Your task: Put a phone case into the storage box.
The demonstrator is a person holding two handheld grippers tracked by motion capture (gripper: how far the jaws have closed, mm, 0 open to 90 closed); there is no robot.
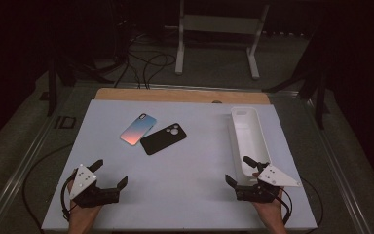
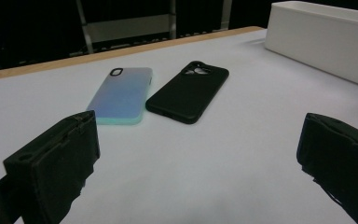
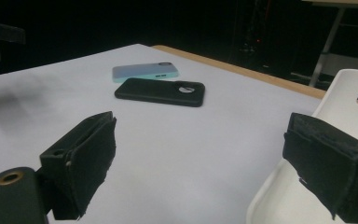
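Two phone cases lie side by side in the middle of the white table (image 1: 185,195): a blue-to-pink one (image 1: 138,129) (image 2: 121,94) (image 3: 144,72) and a black one (image 1: 163,138) (image 2: 188,90) (image 3: 161,91) with a round camera cutout. A long white tray (image 1: 248,139) (image 2: 324,39) (image 3: 349,93) stands at the right. My left gripper (image 1: 111,171) (image 2: 198,161) rests near the front left edge, open and holding nothing. At the front right, my right gripper (image 1: 238,169) (image 3: 205,163) is open too, its jaws straddling the tray's near end with nothing between them.
The table's wooden far edge (image 1: 180,95) runs across the back. Beyond it on the dark floor are cables (image 1: 146,63) and a white metal stand (image 1: 219,34). A metal rail (image 1: 19,165) runs along the table's left side.
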